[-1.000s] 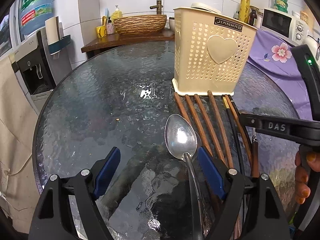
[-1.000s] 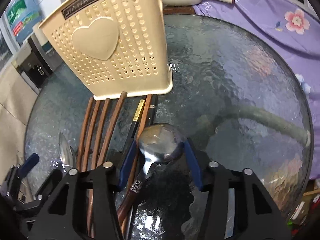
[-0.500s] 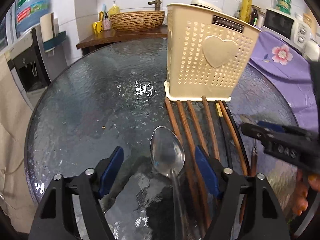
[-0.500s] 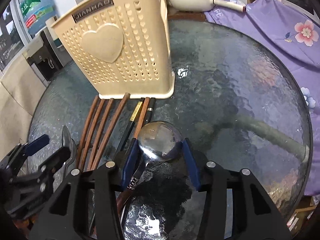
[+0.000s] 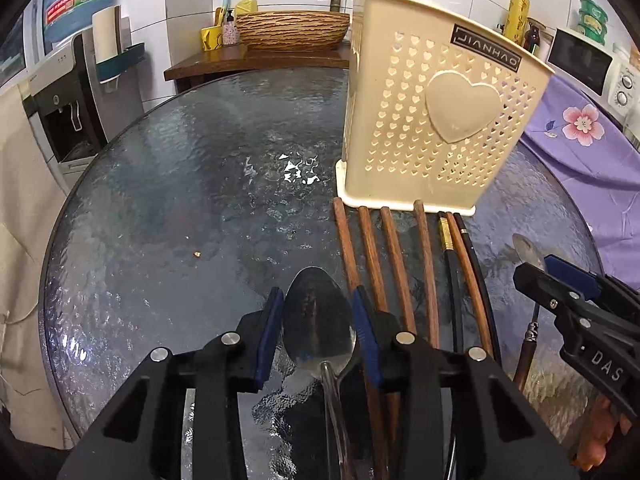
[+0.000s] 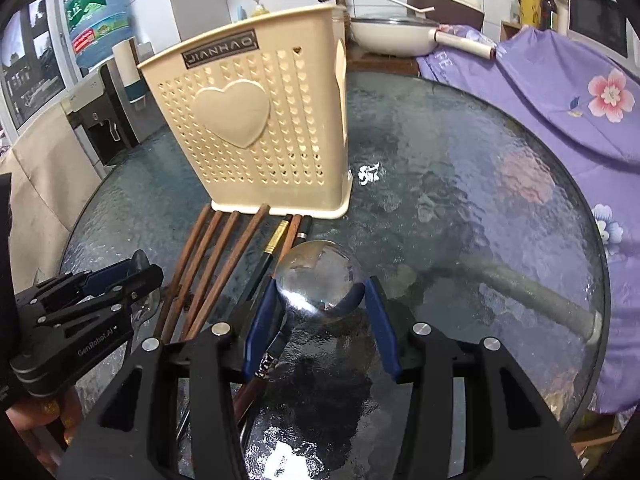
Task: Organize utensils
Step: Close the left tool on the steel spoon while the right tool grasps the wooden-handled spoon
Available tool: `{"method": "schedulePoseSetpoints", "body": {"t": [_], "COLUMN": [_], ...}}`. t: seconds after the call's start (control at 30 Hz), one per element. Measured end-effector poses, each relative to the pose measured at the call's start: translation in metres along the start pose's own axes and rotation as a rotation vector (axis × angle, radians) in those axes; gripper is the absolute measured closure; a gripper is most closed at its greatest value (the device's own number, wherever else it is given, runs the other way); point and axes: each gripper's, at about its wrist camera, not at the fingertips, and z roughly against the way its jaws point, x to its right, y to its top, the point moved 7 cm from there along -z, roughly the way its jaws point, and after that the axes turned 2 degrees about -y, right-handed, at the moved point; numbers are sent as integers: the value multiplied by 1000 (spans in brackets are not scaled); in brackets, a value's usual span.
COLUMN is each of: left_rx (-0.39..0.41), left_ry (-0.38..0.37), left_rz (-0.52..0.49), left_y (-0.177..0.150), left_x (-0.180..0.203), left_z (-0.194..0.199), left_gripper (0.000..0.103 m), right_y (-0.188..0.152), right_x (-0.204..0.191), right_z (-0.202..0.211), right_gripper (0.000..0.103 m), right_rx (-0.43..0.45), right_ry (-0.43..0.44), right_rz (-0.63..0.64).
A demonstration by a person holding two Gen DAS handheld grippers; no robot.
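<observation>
A cream perforated utensil holder (image 5: 436, 120) with a heart stands upright on the round glass table (image 5: 192, 200); it also shows in the right wrist view (image 6: 256, 136). Several brown and black chopsticks (image 5: 400, 264) lie in front of it. My left gripper (image 5: 318, 332) is shut on a steel spoon (image 5: 316, 320), its blue pads against the bowl's sides. My right gripper (image 6: 322, 312) holds a round-bowled spoon (image 6: 318, 276) with a dark handle, bowl between the blue pads, raised above the table.
A wooden counter with a woven basin (image 5: 292, 32) stands behind the table. A water dispenser (image 5: 68, 80) is at the left. A purple floral cloth (image 6: 560, 92) and a white pan (image 6: 392, 34) lie at the right.
My left gripper has closed its pads onto the spoon's bowl. My right gripper has lifted its spoon and tilted up, so the holder sits lower and farther in its view.
</observation>
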Motion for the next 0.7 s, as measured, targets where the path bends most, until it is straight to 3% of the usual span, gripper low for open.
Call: {"method": "schedulePoseSetpoints", "body": {"t": [0.7], "left_rx": [187], "left_ry": [-134], "left_rz": [-41], "left_y": [31], "left_x": [0], "left_z": [60], "left_gripper": [68], "right_y": [17], "right_x": [-11], "right_z": [61], "right_gripper": [57], "right_rx": [199], "right_ry": [7], "right_rz": [144]}}
